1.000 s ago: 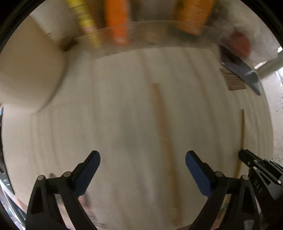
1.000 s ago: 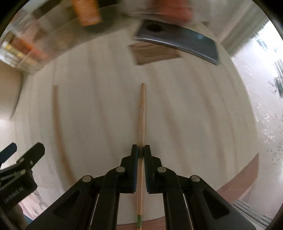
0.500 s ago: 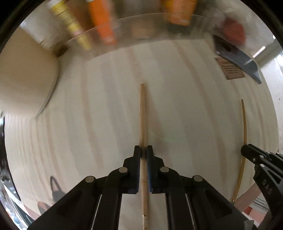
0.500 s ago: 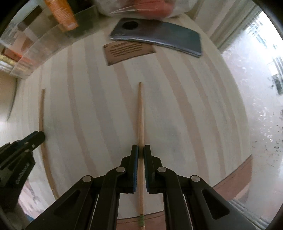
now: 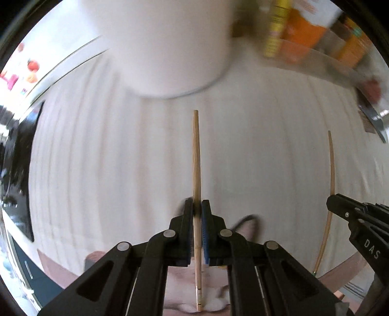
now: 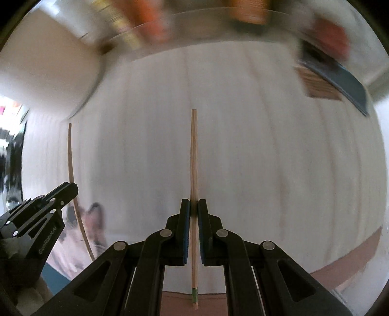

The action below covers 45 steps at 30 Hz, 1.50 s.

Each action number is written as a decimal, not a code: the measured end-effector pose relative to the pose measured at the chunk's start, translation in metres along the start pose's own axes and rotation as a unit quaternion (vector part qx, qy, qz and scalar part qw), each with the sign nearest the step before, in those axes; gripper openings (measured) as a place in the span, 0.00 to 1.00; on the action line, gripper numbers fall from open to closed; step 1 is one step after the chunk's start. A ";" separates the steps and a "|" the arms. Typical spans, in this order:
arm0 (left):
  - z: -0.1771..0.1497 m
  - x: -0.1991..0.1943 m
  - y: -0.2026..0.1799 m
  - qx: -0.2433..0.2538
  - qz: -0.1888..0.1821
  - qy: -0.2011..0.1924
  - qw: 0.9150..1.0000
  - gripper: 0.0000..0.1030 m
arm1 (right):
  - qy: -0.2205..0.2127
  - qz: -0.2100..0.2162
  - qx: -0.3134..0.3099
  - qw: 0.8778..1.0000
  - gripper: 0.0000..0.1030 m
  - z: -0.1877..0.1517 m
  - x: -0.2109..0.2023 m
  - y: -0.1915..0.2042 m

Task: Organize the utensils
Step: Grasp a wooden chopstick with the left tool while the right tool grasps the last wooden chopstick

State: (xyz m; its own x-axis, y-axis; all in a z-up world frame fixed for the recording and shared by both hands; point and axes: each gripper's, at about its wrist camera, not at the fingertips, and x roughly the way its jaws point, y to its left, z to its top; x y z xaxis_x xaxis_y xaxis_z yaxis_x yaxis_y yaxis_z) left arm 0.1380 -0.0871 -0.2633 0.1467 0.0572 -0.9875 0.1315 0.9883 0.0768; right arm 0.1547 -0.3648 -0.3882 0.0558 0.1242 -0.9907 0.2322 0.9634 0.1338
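My left gripper [image 5: 197, 206] is shut on a wooden chopstick [image 5: 196, 158] that points forward over the pale striped table [image 5: 109, 158], toward a white round container [image 5: 160, 43]. My right gripper [image 6: 193, 206] is shut on a second wooden chopstick [image 6: 193, 158] with a green band near its back end. Each view shows the other gripper and its chopstick at the side: the right one in the left wrist view [image 5: 331, 170], the left one in the right wrist view [image 6: 71, 165]. Both chopsticks are held above the table.
A clear tray [image 6: 218, 21] with orange and yellow bottles stands along the back of the table. A dark phone [image 6: 340, 77] and a brown card [image 6: 318, 85] lie at the back right. The table's brown edge [image 6: 352, 257] runs close in front.
My left gripper closed on its chopstick, lifted it and swung left, so the white container is now straight ahead. My right gripper still holds its chopstick and has turned left too.
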 end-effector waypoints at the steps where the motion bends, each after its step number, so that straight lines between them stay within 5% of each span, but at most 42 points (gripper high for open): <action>1: -0.003 0.000 0.007 -0.006 0.001 0.002 1.000 0.04 | 0.001 0.002 -0.008 1.000 0.07 -0.003 0.002 0.007; 14: 0.012 0.027 0.075 -0.046 -0.024 0.023 0.998 0.04 | 0.031 -0.040 -0.065 0.997 0.07 -0.016 0.032 0.084; 18: -0.009 0.030 0.075 -0.046 -0.033 0.022 0.998 0.05 | 0.037 -0.056 -0.076 0.995 0.07 0.002 0.045 0.120; 20: 0.001 0.040 0.080 -0.042 -0.034 0.023 0.998 0.05 | 0.041 -0.066 -0.081 0.994 0.07 0.028 0.038 0.145; 24: 0.007 0.045 0.097 -0.039 -0.033 0.024 0.998 0.05 | 0.038 -0.082 -0.088 0.992 0.08 0.026 0.040 0.189; 33: 0.014 0.043 0.088 -0.036 -0.033 0.024 0.999 0.04 | 0.034 -0.065 -0.026 0.997 0.07 0.026 0.029 0.187; 45: 0.018 0.048 0.085 -0.021 -0.032 0.027 0.999 0.04 | 0.041 -0.103 -0.066 0.992 0.08 0.031 0.031 0.217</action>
State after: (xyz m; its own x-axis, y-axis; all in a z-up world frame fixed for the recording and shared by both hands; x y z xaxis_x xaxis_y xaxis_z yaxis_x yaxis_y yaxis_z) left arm 0.1740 -0.0029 -0.3018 0.0863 0.0003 -0.9963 0.0979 0.9952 0.0088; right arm 0.2372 -0.1596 -0.3887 -0.0590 -0.0640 -0.9962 0.1020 0.9923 -0.0698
